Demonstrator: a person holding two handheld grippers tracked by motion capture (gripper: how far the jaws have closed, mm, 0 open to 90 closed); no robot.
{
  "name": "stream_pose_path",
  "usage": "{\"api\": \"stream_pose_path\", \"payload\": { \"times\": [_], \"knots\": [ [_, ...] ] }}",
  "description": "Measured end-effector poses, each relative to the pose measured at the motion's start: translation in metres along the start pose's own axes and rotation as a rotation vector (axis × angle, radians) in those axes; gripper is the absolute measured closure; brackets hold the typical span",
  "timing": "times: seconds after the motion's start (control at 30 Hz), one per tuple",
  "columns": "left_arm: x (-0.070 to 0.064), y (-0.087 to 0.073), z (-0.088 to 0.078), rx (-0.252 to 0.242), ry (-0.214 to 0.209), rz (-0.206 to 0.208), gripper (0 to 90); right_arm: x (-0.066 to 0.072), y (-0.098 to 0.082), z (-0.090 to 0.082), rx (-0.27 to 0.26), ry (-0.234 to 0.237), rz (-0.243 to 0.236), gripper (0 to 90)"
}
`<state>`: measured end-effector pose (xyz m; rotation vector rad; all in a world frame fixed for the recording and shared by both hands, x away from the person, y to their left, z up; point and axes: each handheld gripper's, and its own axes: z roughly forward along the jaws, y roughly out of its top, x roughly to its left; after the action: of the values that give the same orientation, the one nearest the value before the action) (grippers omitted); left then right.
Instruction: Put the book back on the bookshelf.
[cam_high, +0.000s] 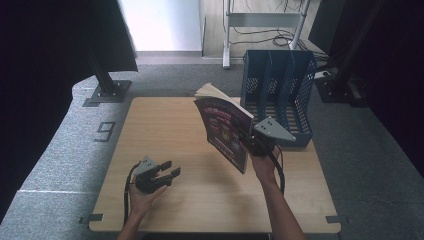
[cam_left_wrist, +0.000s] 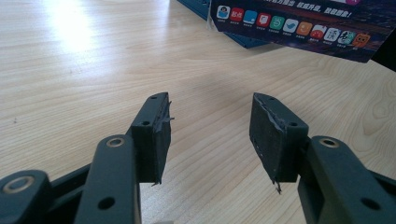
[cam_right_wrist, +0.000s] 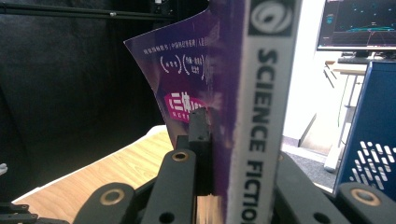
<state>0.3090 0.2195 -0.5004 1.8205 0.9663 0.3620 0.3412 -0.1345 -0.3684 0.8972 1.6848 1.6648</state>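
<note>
Your right tool (cam_high: 251, 141) is clamped on the book (cam_high: 226, 131), just near of the blue file rack (cam_high: 278, 90), whose slots are hidden. The right gripper view reads its spine (cam_right_wrist: 266, 112). Your left tool (cam_high: 169, 170) stands apart.

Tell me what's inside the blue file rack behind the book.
The blue file rack has upright dividers, and the slots that show look empty. The book, held up by the right gripper, covers its lower left corner, so that part cannot be checked.

Glossy paper, pale wood, matt black plastic

The book (cam_high: 227, 131) clamped in the right gripper (cam_high: 252, 142) has a glossy paper cover; under the left gripper (cam_high: 167, 170), the table (cam_high: 165, 125) is smooth light wood with soft shine.
</note>
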Motion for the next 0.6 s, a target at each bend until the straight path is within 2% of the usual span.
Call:
{"api": "stream_pose_path", "payload": {
  "times": [0.4,0.6],
  "knots": [
    [0.002,-0.001,0.000,-0.003,-0.016,-0.017,48.2,-0.007,0.008,-0.005,-0.021,-0.026,0.010,81.7],
    [0.002,-0.001,0.001,0.002,-0.021,-0.028,48.2,-0.009,0.014,-0.008,-0.032,-0.021,0.012,81.7]
  ]
}}
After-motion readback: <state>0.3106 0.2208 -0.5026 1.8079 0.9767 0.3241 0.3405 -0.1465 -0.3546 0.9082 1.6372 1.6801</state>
